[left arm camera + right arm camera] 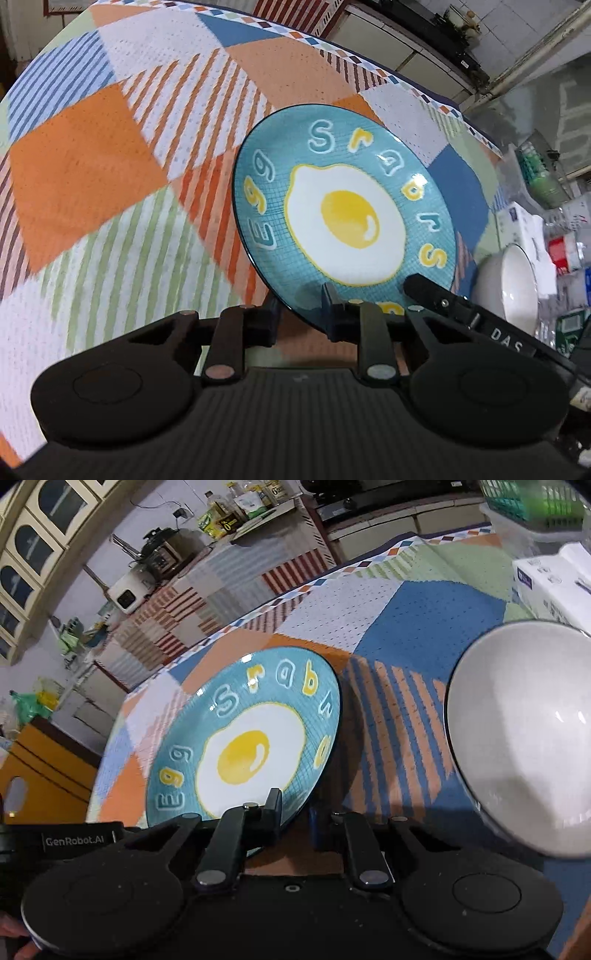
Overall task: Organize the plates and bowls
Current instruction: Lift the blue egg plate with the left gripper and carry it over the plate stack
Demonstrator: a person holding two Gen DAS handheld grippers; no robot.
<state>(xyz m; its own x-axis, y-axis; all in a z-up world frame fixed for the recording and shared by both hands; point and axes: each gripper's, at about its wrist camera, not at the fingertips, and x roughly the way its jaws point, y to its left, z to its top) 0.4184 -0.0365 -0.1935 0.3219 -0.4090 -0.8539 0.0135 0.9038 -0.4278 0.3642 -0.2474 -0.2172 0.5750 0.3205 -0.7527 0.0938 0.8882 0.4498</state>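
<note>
A blue plate (343,218) printed with a fried egg and yellow letters is tilted above the patchwork tablecloth (110,166). My left gripper (301,314) is shut on its near rim, one finger above and one under it. The black finger (424,290) of the other gripper grips the rim just to the right. In the right wrist view the same plate (251,753) has its near rim pinched in my right gripper (295,812), which is shut on it. A white bowl (524,738) stands upright on the cloth to the right of the plate, also seen as the white bowl (513,288).
A white box (554,583), a green basket (535,502) and packaged goods (565,254) crowd the table's right side. The table's far edge (295,590) borders a covered counter with a cooker (162,554) and bottles (229,513). A yellow cabinet (44,771) stands at the left.
</note>
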